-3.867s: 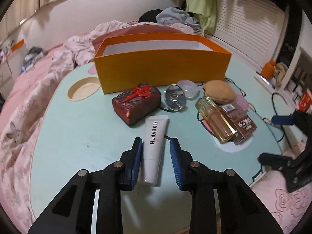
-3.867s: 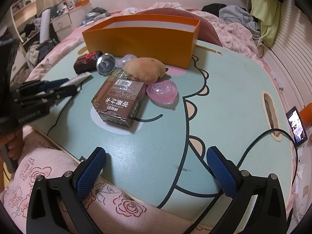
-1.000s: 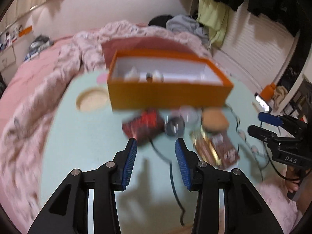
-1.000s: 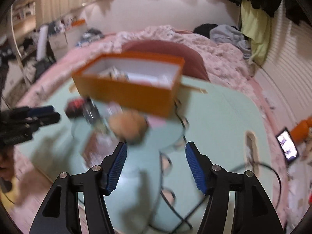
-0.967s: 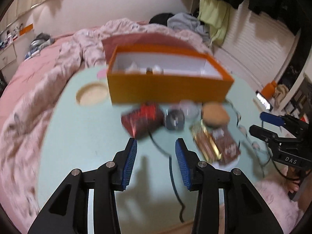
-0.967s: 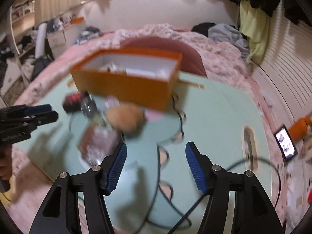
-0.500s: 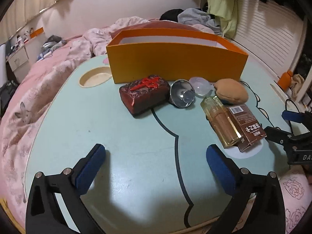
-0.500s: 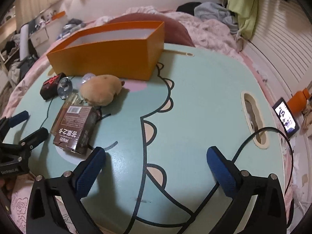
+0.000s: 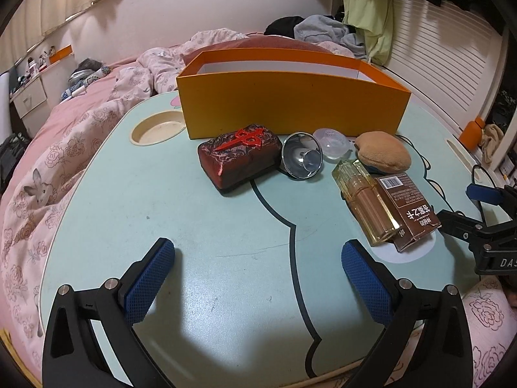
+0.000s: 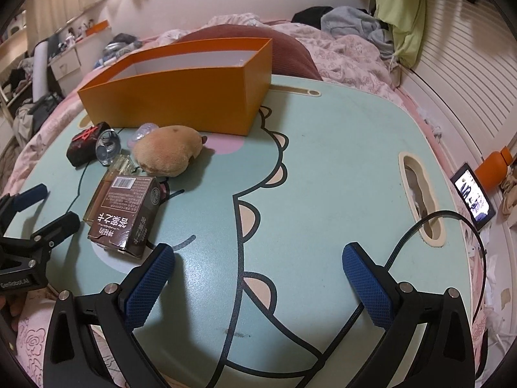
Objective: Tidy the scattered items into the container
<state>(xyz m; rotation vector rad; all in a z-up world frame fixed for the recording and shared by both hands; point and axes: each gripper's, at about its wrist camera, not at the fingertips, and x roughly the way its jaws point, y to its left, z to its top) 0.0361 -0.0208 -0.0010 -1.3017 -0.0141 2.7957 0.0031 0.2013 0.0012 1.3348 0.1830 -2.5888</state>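
An orange box (image 9: 290, 103) stands at the back of the mint table (image 9: 161, 200); it also shows in the right wrist view (image 10: 181, 97). In front of it lie a dark red case (image 9: 240, 158), a silver funnel (image 9: 302, 160), a clear lid (image 9: 332, 144), a tan plush (image 9: 383, 155), an amber bottle (image 9: 365, 200) and a brown carton (image 9: 408, 213). In the right wrist view the plush (image 10: 166, 155) and carton (image 10: 126, 216) lie left of centre. My left gripper (image 9: 258, 274) is open and empty over bare table. My right gripper (image 10: 258, 278) is open and empty, right of the carton.
A round cup recess (image 9: 156, 127) sits left of the box. A slot (image 10: 420, 194) with a black cable (image 10: 404, 249) through it is at the table's right. A phone (image 10: 473, 195) and orange bottle (image 10: 492, 165) lie beyond the right edge. Pink bedding (image 9: 48, 161) surrounds the table.
The white tube that lay between my left fingers is gone from the table. Both grippers have come down from above the box to low over the table and opened wide.
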